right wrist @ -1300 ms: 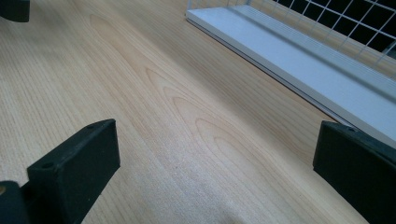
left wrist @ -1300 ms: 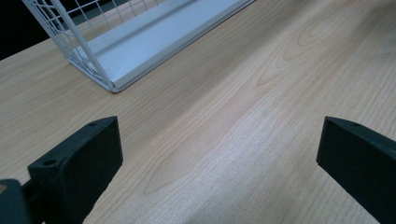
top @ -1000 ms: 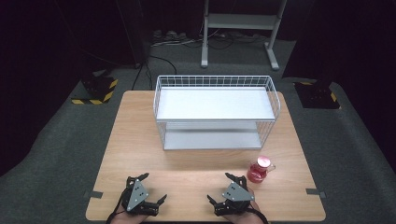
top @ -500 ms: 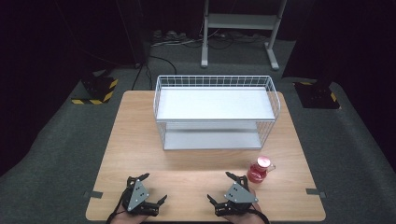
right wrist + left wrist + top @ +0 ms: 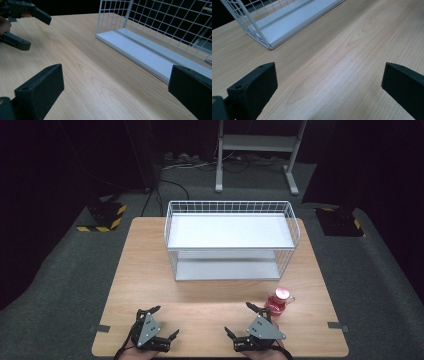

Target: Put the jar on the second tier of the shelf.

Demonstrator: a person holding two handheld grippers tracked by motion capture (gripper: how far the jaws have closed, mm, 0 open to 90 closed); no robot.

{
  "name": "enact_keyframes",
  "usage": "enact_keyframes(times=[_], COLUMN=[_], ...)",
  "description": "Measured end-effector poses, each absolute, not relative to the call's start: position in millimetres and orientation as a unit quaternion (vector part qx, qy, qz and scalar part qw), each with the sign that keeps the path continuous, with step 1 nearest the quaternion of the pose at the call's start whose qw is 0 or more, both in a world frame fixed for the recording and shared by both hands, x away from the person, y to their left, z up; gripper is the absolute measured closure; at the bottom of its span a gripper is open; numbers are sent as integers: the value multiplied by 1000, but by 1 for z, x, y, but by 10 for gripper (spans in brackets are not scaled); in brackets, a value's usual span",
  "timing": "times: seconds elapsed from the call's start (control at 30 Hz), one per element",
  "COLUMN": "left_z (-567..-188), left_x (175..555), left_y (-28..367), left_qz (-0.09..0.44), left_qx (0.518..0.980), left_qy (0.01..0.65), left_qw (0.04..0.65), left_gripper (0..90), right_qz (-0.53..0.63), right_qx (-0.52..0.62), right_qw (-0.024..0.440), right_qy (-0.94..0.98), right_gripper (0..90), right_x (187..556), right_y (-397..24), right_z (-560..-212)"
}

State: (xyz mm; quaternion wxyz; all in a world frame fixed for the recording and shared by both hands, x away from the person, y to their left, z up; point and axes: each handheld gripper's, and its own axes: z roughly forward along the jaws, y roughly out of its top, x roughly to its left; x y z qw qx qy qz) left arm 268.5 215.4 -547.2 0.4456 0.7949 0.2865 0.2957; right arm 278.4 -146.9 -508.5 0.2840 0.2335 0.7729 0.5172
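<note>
A white wire rack (image 5: 230, 232) with two shelves stands at the middle of the wooden table (image 5: 145, 265). A small red bottle (image 5: 279, 301) with a pale cap stands upright off the rack's front right corner. My left gripper (image 5: 165, 321) rests near the table's front edge, open and holding nothing. My right gripper (image 5: 239, 318) sits beside it, just left of the bottle, also open. In the left gripper view the jaws of the left gripper (image 5: 329, 82) stand wide apart over bare wood. In the right gripper view my right gripper (image 5: 116, 87) faces the rack's lower shelf (image 5: 147, 56).
The rack's corner (image 5: 262, 32) lies ahead of the left gripper. The left gripper (image 5: 37, 32) appears at the top left of the right gripper view. Dark carpet surrounds the table, with a metal stand (image 5: 257, 150) and yellow-black floor blocks (image 5: 102, 215) behind it.
</note>
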Motion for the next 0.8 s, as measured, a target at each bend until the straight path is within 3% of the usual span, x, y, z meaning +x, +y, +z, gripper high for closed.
enact_keyframes(times=[0.8], left_z=[-547], left_x=[269], left_y=[214], left_qz=[294], left_qx=[799], left_qy=[283], left_qw=[441], left_gripper=[7], right_qz=[540], right_qx=[245], right_qw=[321], right_qy=[738], right_gripper=[0], right_x=[274], right_y=[-175], right_z=[-484])
